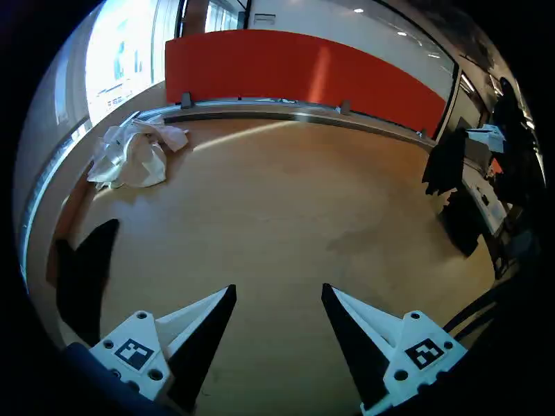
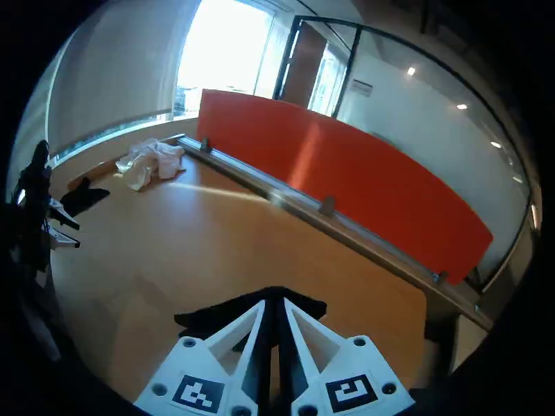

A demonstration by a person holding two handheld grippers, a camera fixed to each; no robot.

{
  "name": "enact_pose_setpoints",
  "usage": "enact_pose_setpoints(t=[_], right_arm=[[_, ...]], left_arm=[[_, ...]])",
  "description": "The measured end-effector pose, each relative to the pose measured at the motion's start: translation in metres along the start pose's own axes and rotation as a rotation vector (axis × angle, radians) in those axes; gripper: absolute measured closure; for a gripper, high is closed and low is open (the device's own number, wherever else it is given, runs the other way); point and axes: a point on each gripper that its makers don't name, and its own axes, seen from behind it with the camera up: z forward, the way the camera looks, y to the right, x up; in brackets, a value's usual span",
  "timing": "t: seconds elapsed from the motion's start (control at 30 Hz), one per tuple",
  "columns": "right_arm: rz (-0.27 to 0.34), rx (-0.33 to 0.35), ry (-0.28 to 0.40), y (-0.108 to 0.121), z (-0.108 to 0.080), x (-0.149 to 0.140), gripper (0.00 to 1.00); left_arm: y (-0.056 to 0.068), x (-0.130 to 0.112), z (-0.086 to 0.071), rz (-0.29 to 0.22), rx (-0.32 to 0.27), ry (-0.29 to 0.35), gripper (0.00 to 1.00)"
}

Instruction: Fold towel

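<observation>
A black towel (image 2: 208,317) lies on the wooden table (image 2: 208,229) under my right gripper (image 2: 275,301). That gripper's fingers are pressed together, with the towel's fabric pinched at their tips. In the left gripper view the same dark cloth (image 1: 445,163) shows at the table's right edge. My left gripper (image 1: 277,290) hovers open over bare wood, holding nothing. A second black cloth (image 1: 87,274) lies to its left, also seen as a dark cloth (image 2: 84,197). A crumpled white towel (image 1: 132,156) sits at the far left corner, appearing again as the white towel (image 2: 149,161).
An orange divider panel (image 1: 298,73) on a metal rail runs along the table's far edge. Bright windows stand behind the white towel. Dark office furniture (image 1: 510,159) stands beyond the table's right end. A person's dark figure with the other gripper (image 2: 41,222) is at the left.
</observation>
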Motion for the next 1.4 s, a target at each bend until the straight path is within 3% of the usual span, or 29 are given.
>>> enact_pose_setpoints(t=[0.37, 0.6, 1.1, 1.4], right_arm=[[0.027, -0.088, -0.023, 0.068, -0.024, -0.02, 0.96], [0.046, -0.123, -0.055, 0.096, -0.033, -0.041, 0.96], [0.084, -0.156, -0.098, 0.115, -0.045, -0.08, 0.96], [0.11, -0.179, -0.116, 0.115, -0.068, -0.103, 0.96]], left_arm=[[0.009, 0.004, 0.005, 0.005, -0.005, -0.008, 0.09], [0.017, 0.007, 0.008, 0.024, -0.011, -0.014, 0.09], [0.03, 0.009, 0.011, 0.051, -0.023, -0.018, 0.09], [0.033, 0.01, 0.011, 0.056, -0.031, -0.017, 0.09]])
